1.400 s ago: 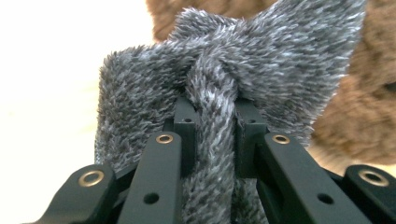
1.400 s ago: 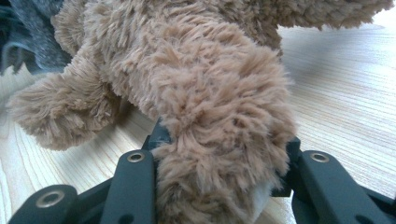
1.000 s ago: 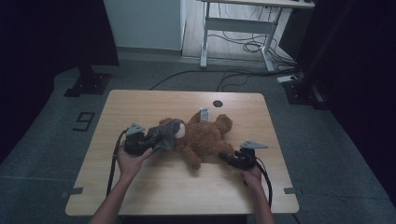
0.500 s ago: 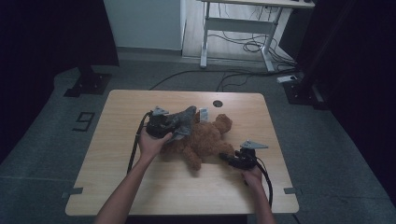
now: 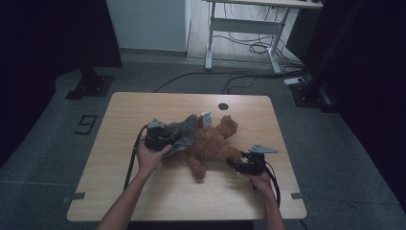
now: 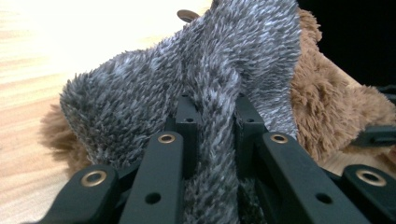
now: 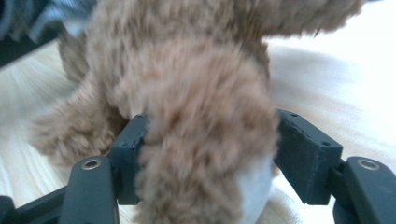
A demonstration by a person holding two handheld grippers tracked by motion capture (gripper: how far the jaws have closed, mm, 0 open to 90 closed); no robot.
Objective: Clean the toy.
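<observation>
- The brown plush bear (image 5: 210, 146) lies on its back near the middle of the wooden surface (image 5: 143, 201), head toward the far edge beside the round hole (image 5: 223, 106)
- A grey fuzzy garment (image 5: 182, 135) covers the bear's upper body on the person's left side; a white tag (image 5: 207, 118) stands just beyond the bear's shoulder
- Left tongs (image 6: 212, 116): jaws closed tight on a fold of the grey garment, the fabric pinched between both pads and draped over the bear's flank
- Change at the left tongs: a second ago they held the garment out beside the bear; they have since carried it toward the bear's chest, so the cloth now bunches against the body
- Right tongs (image 7: 208, 154): jaws on either side of one bear leg (image 7: 201, 168), at the end of the bear nearest the person's right
- Change at the right tongs: the jaws have just been opening with the leg between them; the right-hand pad now stands clear of the fur, the other sits at its edge, so the hold reads as released
- Judgement: the anchoring hold on the bear has been given up while the garment is still gripped, which suggests the right tongs are about to take a new hold to help with the garment
</observation>
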